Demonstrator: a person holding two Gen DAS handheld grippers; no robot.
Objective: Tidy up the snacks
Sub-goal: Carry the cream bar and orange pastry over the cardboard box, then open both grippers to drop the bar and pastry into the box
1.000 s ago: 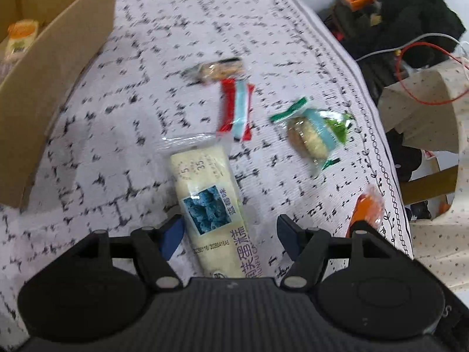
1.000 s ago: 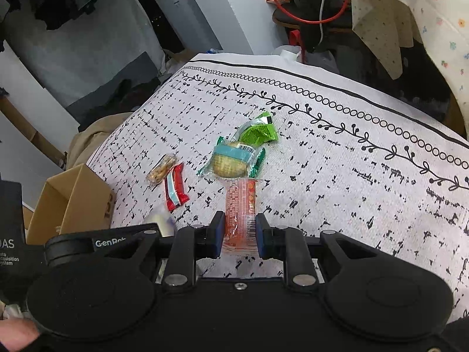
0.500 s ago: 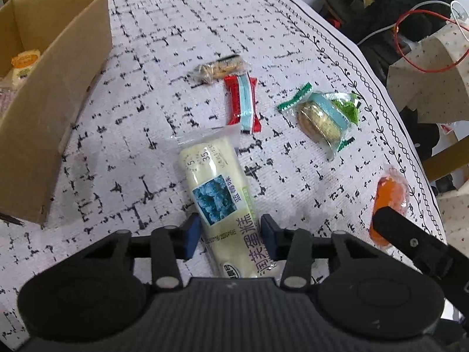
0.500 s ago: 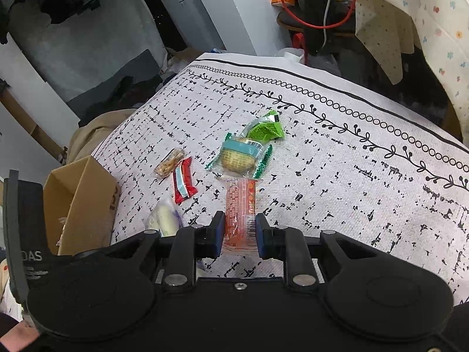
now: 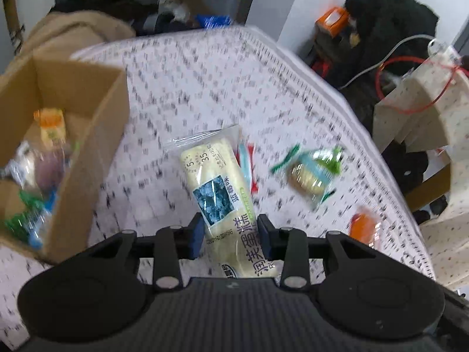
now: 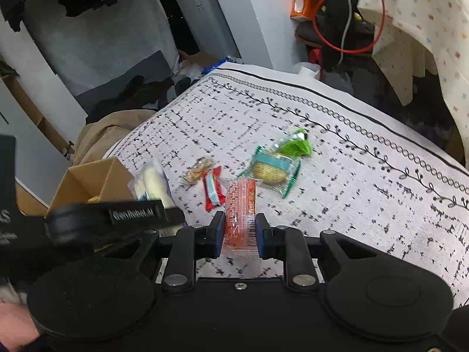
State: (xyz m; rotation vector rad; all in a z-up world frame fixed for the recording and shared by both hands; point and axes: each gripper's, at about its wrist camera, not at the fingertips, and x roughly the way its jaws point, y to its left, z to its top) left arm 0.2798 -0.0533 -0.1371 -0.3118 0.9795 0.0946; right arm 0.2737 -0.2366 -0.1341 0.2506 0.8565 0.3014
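A white tablecloth [image 6: 337, 176] printed with black dashes and a leafy border line covers the surface. At its left edge stands an open cardboard box [image 5: 96, 152] with several wrapped snacks already inside. Just right of the box, the left gripper [image 5: 230, 236] has its jaws narrowed onto a long pale cake packet [image 5: 222, 193] with a blue picture on it; the jaws have just been closing, the pads press its sides, and the packet's far end juts up clear of the cloth. Right of the box and partly hidden behind that packet lies a red and blue candy wrapper [image 6: 212, 192], with a small clear cereal bar [image 6: 197, 170] just beyond it. Further right sits a round biscuit in a clear green-edged wrapper [image 5: 310, 173], and a bright green packet [image 6: 294, 143] touches its far side. Right of the box again, near the cloth's edge, the right gripper [image 6: 237, 233] is clamped tight on an orange snack packet [image 6: 240, 211], held off the cloth.

Beyond the table, far from the box, the room is cluttered: a tan garment [image 5: 76, 29] behind the box, dark clothes, an orange carton [image 5: 332, 20], a red cable [image 6: 346, 29], and a flower-print fabric [image 6: 422, 29] draped at the right.
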